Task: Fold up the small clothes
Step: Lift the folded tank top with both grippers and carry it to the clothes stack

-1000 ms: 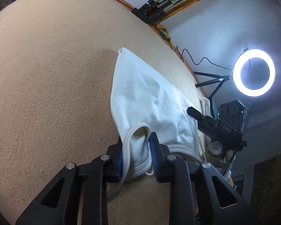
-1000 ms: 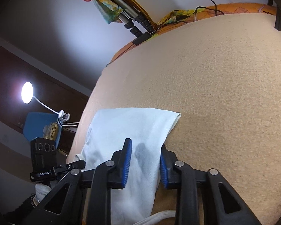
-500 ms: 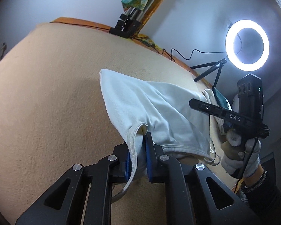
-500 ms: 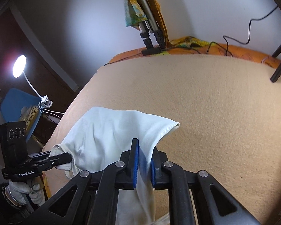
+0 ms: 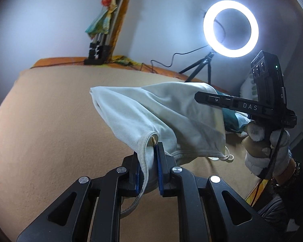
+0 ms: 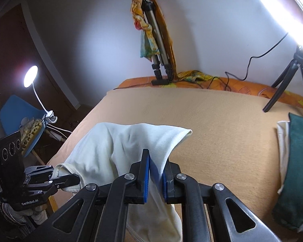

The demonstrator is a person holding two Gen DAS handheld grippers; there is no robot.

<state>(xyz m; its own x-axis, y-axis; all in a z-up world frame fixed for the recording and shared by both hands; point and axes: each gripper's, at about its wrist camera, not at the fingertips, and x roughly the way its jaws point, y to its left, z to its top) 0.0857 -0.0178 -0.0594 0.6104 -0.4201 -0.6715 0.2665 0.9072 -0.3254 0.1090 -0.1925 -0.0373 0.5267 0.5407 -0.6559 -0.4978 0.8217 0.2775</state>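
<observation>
A small white garment (image 5: pixel 151 113) hangs lifted above the tan bed cover (image 5: pixel 50 121), stretched between both grippers. My left gripper (image 5: pixel 150 153) is shut on its ribbed hem edge, which runs down between the blue pads. In the right wrist view the same white garment (image 6: pixel 115 147) drapes over my right gripper (image 6: pixel 154 161), whose blue pads are shut on a fold of the cloth. The right gripper (image 5: pixel 200 97) shows in the left wrist view at the garment's far side, held by a gloved hand (image 5: pixel 266 151). The left gripper (image 6: pixel 70 178) shows at lower left in the right wrist view.
A lit ring light (image 5: pixel 230 28) on a tripod stands at the bed's far right. A folded tripod with colourful cloth (image 6: pixel 155 40) leans on the wall. Folded dark green and white clothes (image 6: pixel 297 161) lie on the bed at right. A desk lamp (image 6: pixel 30 76) and blue chair (image 6: pixel 14 113) stand left.
Both grippers closed on the white garment and rose, lifting it off the bed cover. Both wrists rolled, so the views now level out toward the wall.
</observation>
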